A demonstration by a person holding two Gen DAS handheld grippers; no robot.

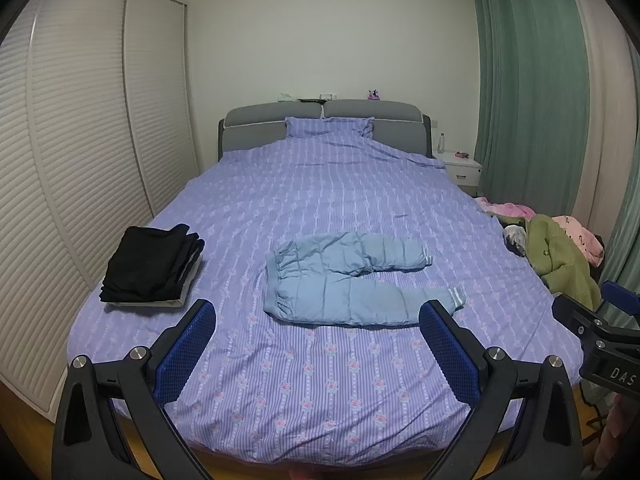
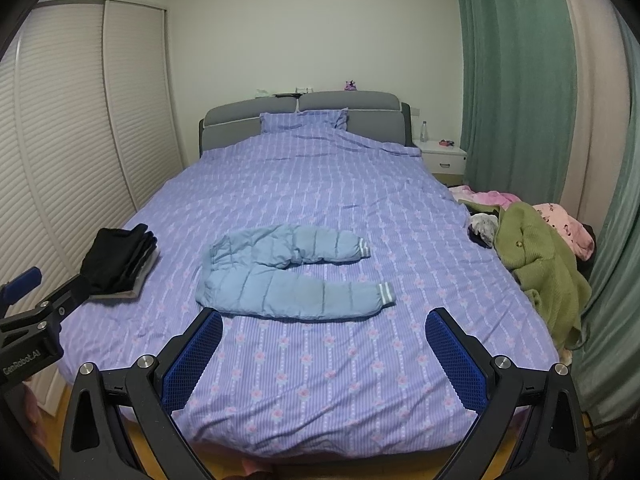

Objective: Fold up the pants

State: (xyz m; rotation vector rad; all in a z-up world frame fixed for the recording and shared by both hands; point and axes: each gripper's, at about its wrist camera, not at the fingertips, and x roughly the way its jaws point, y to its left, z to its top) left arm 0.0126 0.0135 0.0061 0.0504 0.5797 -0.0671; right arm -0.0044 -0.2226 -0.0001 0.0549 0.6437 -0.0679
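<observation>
Pants (image 1: pixel 352 280) lie flat mid-bed (image 1: pixel 320 392), ahead of both grippers, long axis left-right with waist left, cuffs right; left gripper (image 1: pixel 316 344) and right gripper (image 2: pixel 324 344) both spread, empty, roughly equally near.

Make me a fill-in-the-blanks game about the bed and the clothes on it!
1. The padded pants are light ____.
2. The folded stack of clothes is mostly ____.
3. Both legs of the pants lie spread apart, not yet ____.
4. The left claw and right claw are both ____.

Missing words: blue; black; folded; open
</observation>
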